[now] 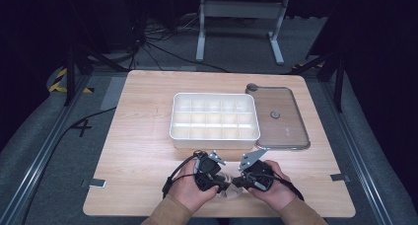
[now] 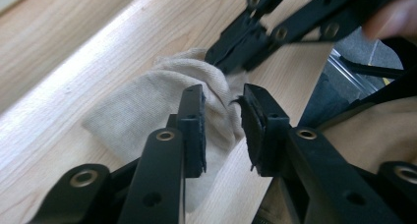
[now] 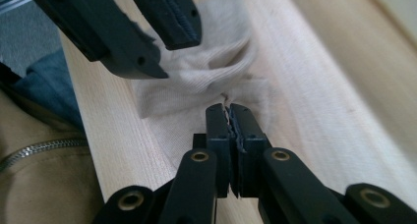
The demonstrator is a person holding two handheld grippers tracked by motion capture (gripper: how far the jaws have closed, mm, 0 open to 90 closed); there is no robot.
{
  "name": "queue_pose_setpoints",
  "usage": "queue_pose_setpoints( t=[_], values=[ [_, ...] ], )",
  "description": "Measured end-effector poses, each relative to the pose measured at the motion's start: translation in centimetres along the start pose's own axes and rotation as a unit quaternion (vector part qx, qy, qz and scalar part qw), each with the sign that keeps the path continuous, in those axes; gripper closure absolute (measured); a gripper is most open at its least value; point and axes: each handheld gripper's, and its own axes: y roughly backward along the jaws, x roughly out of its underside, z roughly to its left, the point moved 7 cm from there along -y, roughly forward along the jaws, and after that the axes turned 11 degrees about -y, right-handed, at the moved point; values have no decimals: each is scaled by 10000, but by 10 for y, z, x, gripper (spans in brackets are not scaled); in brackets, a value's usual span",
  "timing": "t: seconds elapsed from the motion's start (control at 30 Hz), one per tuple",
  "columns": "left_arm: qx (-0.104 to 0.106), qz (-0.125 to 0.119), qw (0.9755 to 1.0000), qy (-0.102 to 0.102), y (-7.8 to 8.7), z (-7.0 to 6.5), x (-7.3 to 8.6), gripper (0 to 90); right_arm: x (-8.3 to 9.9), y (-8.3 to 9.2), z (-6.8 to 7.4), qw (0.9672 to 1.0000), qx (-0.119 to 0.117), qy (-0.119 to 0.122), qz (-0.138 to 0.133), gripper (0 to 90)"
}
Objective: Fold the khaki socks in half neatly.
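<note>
- The wooden surface [image 1: 143, 151] fills the middle of the room, pale and rounded at the corners, with grey floor around it.
- A white tray [image 1: 175, 131] divided into many small compartments sits near the centre of the surface; its compartments look bare from the high view.
- A clear flat lid [image 1: 291, 129] with a small dark knob lies just beside the tray, on its right, touching or nearly touching it.
- The person's two hands come in at the near edge, in tan sleeves [image 1: 165, 212], close together in front of the tray.
- A small beige cloth [image 2: 147, 103] lies crumpled on the surface at that near edge, between the two hands, well apart from the tray.
- The left tongs [image 2: 222, 121] stand open, one jaw on either side of a raised fold of the cloth; I cannot tell whether the pads touch it.
- The right tongs [image 3: 229, 117] are pressed closed on the edge of the cloth, pinching a bit of fabric between the tips, and the cloth bunches up into folds beyond them.
</note>
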Motion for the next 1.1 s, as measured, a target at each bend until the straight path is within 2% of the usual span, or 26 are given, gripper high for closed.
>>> queue_pose_setpoints(
  t=[0.17,0.33,0.5,0.7,0.9,1.1],
  values=[
    [-181,-22,9998,-102,15,0,-1,718,-12,21,3,9992,40,33,-397,889],
    [-306,4,9995,67,26,7,7,744,-24,25,16,9982,-68,236,-553,890],
    [-414,20,9988,257,36,12,16,753,-33,18,26,9976,-168,398,-546,891],
    [-490,77,9982,339,40,15,24,753,-37,5,35,9974,-281,519,-412,890],
    [-496,124,9980,371,40,16,26,753,-35,-3,35,9978,-196,592,-244,891],
    [-461,125,9983,347,37,16,23,752,-29,-3,30,9985,-150,490,-173,891]
  ],
)
